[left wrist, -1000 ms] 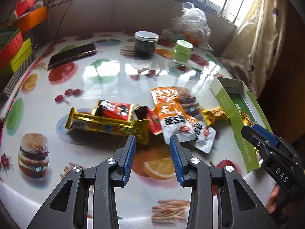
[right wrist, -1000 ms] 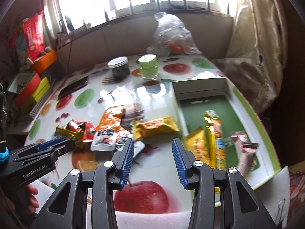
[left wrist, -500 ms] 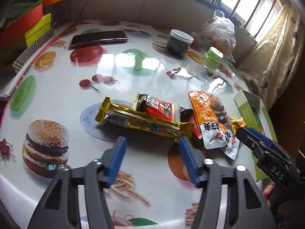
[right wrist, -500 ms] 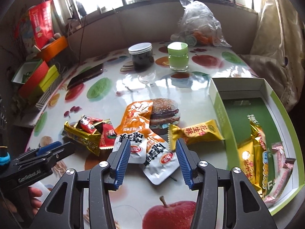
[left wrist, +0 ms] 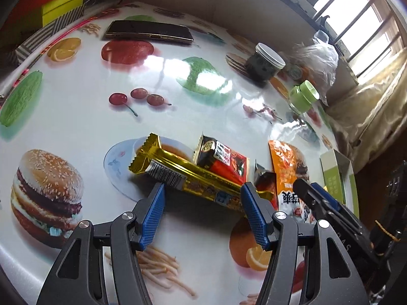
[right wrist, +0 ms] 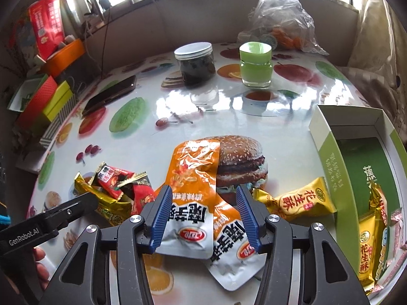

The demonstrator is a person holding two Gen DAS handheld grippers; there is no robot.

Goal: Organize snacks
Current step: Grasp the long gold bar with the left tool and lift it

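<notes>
My left gripper [left wrist: 202,190] is open, its jaws standing either side of a long gold snack bar [left wrist: 185,175] on the table. A red-and-black packet [left wrist: 223,157] lies just behind the bar. My right gripper [right wrist: 203,194] is open over two orange-and-white pouches [right wrist: 195,183], one jaw at each side. A yellow peanut-candy packet [right wrist: 297,200] lies to the right of them. The green-and-white box [right wrist: 330,162] at the right holds several snacks. The right gripper also shows in the left wrist view [left wrist: 315,193].
A dark jar with a white lid [right wrist: 195,63] and a green jar [right wrist: 255,64] stand at the back. A phone [left wrist: 150,31] lies far left. A plastic bag [right wrist: 279,17] sits by the window. Coloured boxes [right wrist: 43,99] stack at the table's left edge.
Both grippers have moved forward and down toward the snacks. The left one now straddles the gold bar. The right one now straddles the orange-and-white pouches.
</notes>
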